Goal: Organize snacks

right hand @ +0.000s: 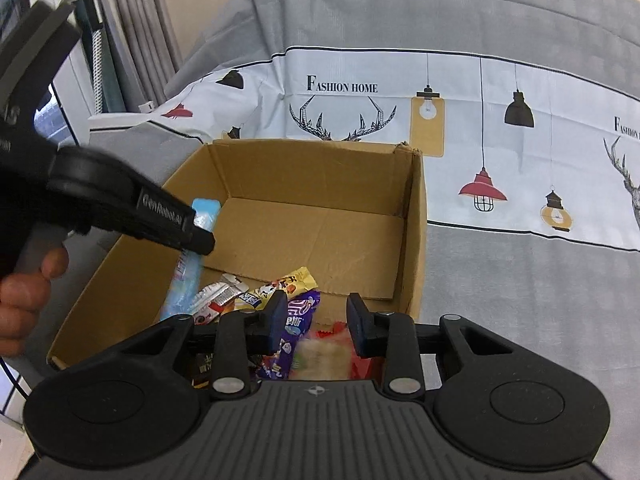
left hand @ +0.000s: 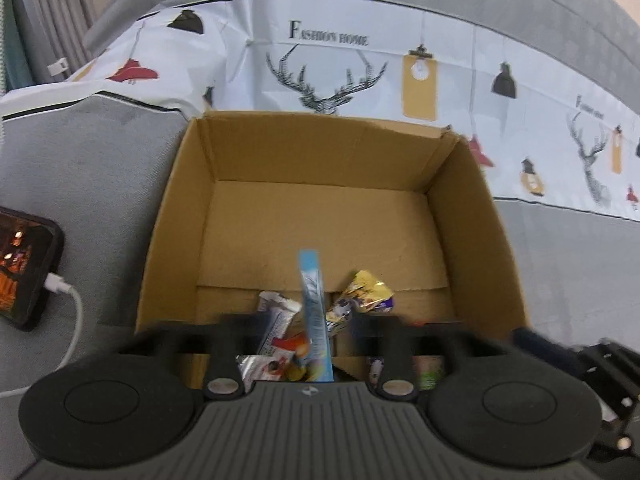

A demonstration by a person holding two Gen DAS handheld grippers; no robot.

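Observation:
An open cardboard box [left hand: 248, 148] [right hand: 412, 240] sits on a grey sofa. Several snack packets lie in its near end: a yellow one [left hand: 366, 286] [right hand: 294, 278], a white one [left hand: 276, 312] [right hand: 218, 296] and a purple one [right hand: 298, 316]. A long blue packet [left hand: 314, 312] [right hand: 188, 272] stands tilted between the fingers of my left gripper [left hand: 310, 324] [right hand: 196, 236], whose jaws look wide apart; whether they grip the packet is unclear. My right gripper [right hand: 318, 320] is open and empty, just above the purple packet.
A white cloth [left hand: 360, 68] [right hand: 480, 128] printed with deer and lamps covers the sofa back behind the box. A phone [left hand: 20, 268] on a white charging cable [left hand: 72, 320] lies left of the box. Grey curtains [right hand: 132, 40] hang at the far left.

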